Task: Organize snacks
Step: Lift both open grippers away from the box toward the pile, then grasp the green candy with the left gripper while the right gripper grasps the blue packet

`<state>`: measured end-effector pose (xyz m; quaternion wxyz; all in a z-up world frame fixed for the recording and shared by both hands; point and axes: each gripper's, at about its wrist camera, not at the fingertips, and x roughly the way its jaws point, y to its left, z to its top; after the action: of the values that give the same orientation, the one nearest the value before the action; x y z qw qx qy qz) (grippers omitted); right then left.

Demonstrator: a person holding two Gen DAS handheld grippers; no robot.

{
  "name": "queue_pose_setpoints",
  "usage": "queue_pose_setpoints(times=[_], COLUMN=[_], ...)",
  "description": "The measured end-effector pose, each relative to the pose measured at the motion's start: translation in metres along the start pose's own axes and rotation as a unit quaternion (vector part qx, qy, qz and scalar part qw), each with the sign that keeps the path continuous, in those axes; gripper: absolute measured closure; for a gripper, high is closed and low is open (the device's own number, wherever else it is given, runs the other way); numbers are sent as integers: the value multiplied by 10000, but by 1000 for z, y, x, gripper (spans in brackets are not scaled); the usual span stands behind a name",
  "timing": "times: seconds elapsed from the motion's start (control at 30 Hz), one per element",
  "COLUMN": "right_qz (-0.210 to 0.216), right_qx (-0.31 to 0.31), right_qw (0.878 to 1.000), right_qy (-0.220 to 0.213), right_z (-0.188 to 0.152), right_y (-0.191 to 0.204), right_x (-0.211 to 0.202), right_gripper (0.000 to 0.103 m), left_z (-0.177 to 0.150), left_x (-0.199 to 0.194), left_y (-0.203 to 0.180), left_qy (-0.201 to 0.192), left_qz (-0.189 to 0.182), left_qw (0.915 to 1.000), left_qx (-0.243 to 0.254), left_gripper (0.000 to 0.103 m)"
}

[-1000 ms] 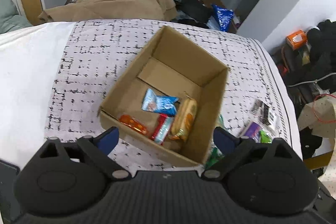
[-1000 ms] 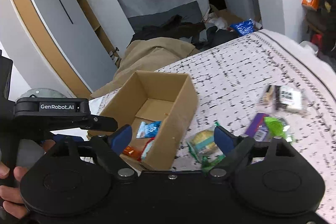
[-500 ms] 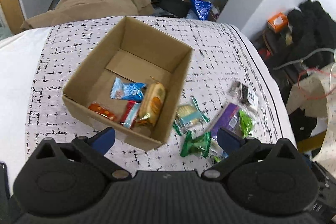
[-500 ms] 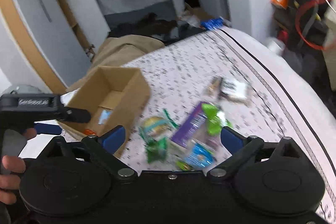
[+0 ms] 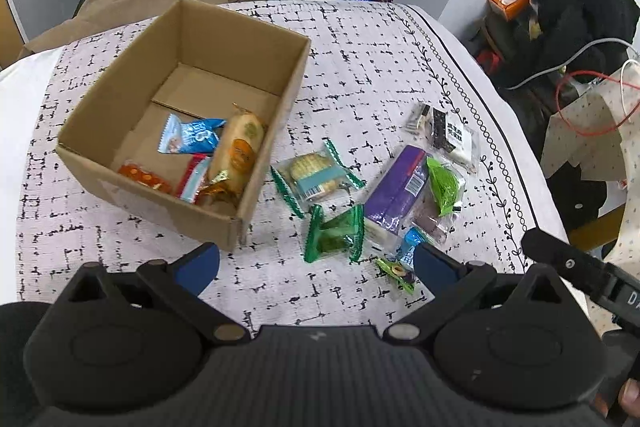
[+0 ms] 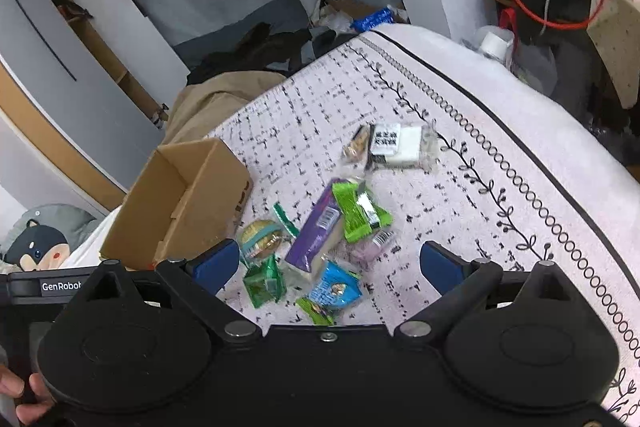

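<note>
Both grippers are held open and empty. Right gripper (image 6: 326,265) is nearer the loose snacks (image 6: 320,227), which lie on the bed (image 6: 460,187) straight ahead between its fingers. Purple pack (image 6: 316,231) has its long axis running away from the gripper, tilted right. Box (image 5: 176,115), on the left, is partly filled. Left gripper (image 5: 316,261) is aimed between box and pile.

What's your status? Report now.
Left gripper and right gripper open, empty. Four snacks in cardboard box; rest loose beside it, purple packet included. Nothing in the way.
</note>
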<state>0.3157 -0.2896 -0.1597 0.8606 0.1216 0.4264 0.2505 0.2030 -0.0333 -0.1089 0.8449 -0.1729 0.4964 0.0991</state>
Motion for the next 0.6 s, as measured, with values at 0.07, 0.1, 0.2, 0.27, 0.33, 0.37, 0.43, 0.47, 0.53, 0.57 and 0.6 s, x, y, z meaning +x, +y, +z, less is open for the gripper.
queue_pose_setpoints(times=[0.07,0.1,0.2,0.27,0.33,0.37,0.43,0.47,0.53,0.57,0.6], right_qz=[-38,-69,-30,-57,-30,-12,37,72,123,155,170], right_qx=[-40,-36,114,217,381,466,606,648,735,765,801], right_qw=[10000,9999,9997,9994,9986,9981,9969,9964,9953,9948,9943], right_qy=[61,109,200,275,375,411,494,533,616,649,683], right_z=[-3,-4,-5,-7,-9,-10,-11,-12,-13,-14,-15], right_y=[-1,-2,-7,-11,-17,-19,-22,-23,-23,-24,-24], right_x=[4,5,11,15,19,21,26,28,34,37,40], right_gripper=[7,8,11,17,22,25,30,32,35,37,37], left_z=[0,-1,-4,-5,-6,-6,-5,-5,-4,-4,-4], left_x=[7,9,19,25,29,32,37,40,46,50,53], left_y=[-4,-6,-13,-18,-22,-23,-24,-24,-23,-22,-22], left_qy=[49,66,85,80,44,32,44,54,80,114,142], left_qz=[-8,-54,-130,-105,-96,-104,-81,-68,-28,-30,-36], left_qw=[10000,9999,9997,9997,9995,9994,9991,9989,9983,9979,9975], left_qx=[-28,-60,-175,-229,-293,-323,-404,-453,-576,-641,-695], left_gripper=[0,0,0,1,2,2,3,4,10,14,18])
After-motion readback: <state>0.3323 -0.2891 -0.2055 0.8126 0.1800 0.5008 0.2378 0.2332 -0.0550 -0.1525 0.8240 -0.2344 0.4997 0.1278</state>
